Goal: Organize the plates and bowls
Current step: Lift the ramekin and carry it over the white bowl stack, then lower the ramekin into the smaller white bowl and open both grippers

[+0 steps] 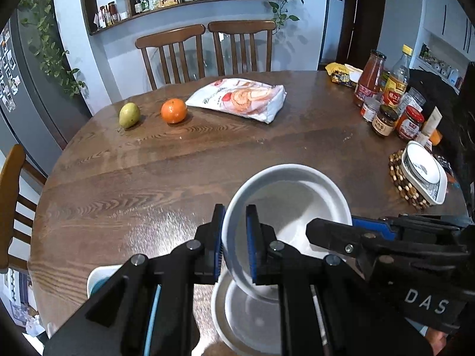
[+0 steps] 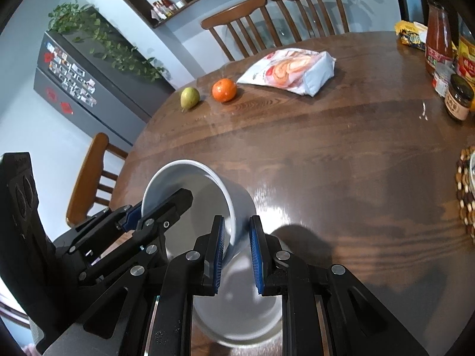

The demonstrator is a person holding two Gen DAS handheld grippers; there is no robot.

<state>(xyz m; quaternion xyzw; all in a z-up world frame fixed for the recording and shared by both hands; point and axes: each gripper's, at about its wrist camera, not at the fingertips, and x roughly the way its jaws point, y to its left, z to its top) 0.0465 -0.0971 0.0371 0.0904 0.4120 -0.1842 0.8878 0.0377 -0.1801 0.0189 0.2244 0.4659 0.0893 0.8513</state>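
Observation:
A white bowl (image 1: pixel 291 198) hangs tilted above the wooden table (image 1: pixel 178 172), held from both sides. My left gripper (image 1: pixel 235 237) is shut on its left rim, one pad inside and one outside. My right gripper (image 2: pixel 236 246) is shut on the opposite rim of the same bowl (image 2: pixel 193 184); its arm shows at the right of the left wrist view. A second white bowl (image 1: pixel 252 320) sits on the table directly under the held one; it also shows in the right wrist view (image 2: pixel 237 317). A patterned bowl and plate (image 1: pixel 424 172) rest on a beaded trivet at the right.
A pear (image 1: pixel 129 114), an orange (image 1: pixel 174 110) and a snack bag (image 1: pixel 240 98) lie at the far side. Jars and bottles (image 1: pixel 386 103) crowd the right edge. A white-and-blue object (image 1: pixel 99 279) sits near my left gripper. Wooden chairs (image 1: pixel 204 50) stand around the table.

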